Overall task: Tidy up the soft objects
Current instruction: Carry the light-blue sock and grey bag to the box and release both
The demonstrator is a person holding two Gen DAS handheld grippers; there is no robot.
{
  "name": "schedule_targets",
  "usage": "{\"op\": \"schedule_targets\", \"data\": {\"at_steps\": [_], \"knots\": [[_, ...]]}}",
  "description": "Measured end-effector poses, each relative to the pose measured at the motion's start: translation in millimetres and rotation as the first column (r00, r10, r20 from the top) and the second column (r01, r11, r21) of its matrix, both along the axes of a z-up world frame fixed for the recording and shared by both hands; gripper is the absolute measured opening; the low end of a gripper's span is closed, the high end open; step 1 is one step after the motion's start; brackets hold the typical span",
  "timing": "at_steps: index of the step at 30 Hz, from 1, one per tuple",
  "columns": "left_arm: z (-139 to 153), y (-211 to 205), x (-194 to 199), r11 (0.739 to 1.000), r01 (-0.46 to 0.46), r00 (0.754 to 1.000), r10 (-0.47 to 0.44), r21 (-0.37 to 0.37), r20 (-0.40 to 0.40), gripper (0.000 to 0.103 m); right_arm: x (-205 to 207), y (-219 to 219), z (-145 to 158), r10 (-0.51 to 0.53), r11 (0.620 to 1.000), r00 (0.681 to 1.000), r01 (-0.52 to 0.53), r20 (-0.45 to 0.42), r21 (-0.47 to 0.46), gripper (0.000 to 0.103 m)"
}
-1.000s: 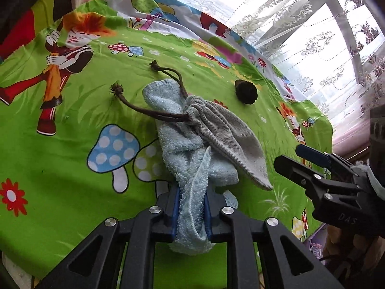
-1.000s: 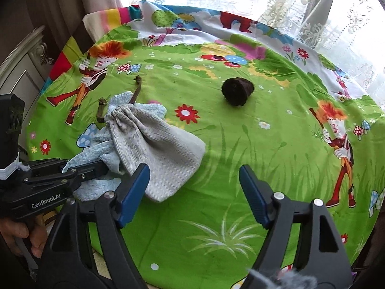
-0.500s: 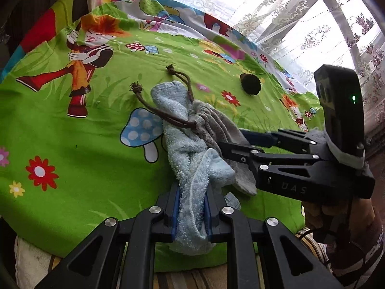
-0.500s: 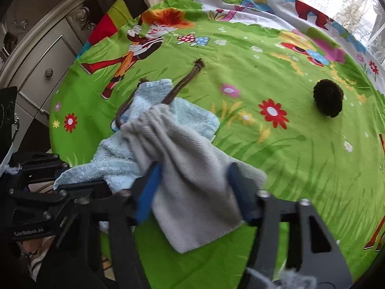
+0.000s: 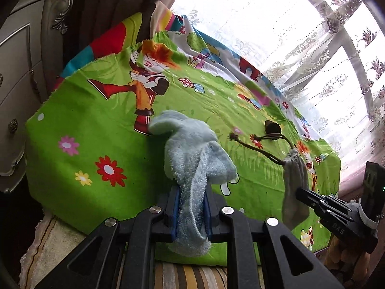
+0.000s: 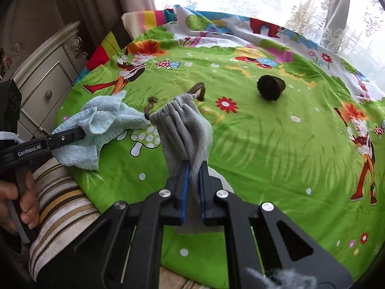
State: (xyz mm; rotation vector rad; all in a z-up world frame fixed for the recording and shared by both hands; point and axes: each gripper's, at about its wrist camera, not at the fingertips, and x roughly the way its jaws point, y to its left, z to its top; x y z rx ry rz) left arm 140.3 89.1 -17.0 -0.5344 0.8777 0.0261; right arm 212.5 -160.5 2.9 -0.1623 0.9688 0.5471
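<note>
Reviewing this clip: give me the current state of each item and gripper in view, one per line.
left gripper: shut on the blue towel.
blue towel: bunched, pinched at one end, apart from the pouch.
right gripper: shut on the grey drawstring pouch.
grey drawstring pouch: held at its bottom end, mouth cinched, cords trailing.
dark brown object: lying untouched on the green cartoon sheet.

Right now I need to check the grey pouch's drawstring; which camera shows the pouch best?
The right wrist view: the grey pouch fills the centre, pinched in the right gripper. In the left wrist view it hangs small at the right edge.
</note>
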Motion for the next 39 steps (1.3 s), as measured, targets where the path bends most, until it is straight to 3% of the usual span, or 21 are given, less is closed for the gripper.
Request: {"op": "schedule_targets", "data": {"at_steps": [11, 23, 32, 39], "knots": [[30.5, -13.3, -25.1, 0.998, 0.059, 0.988, -0.058, -0.004, 0.143, 0.017, -54.3, -56.3, 29.8, -0.133, 0.989, 0.991, 0.132, 0.018, 0.062, 0.01], [55.2, -43.6, -44.0, 0.992, 0.126, 0.972, -0.128, 0.023, 0.195, 0.017, -102.0, -130.8, 53.3, -0.274, 0.958, 0.961, 0.269, 0.048, 0.095, 0.01], [75.2, -106.4, -47.5, 0.96, 0.278, 0.936, -0.279, 0.035, 0.213, 0.017, -143.9, -225.9, 66.6, -0.447, 0.894, 0.892, 0.442, 0.071, 0.071, 0.01], [78.5, -178.0, -47.3, 0.899, 0.437, 0.878, -0.436, 0.041, 0.2, 0.017, -175.4, -289.7, 57.1, -0.572, 0.82, 0.818, 0.571, 0.056, 0.031, 0.01]]}}
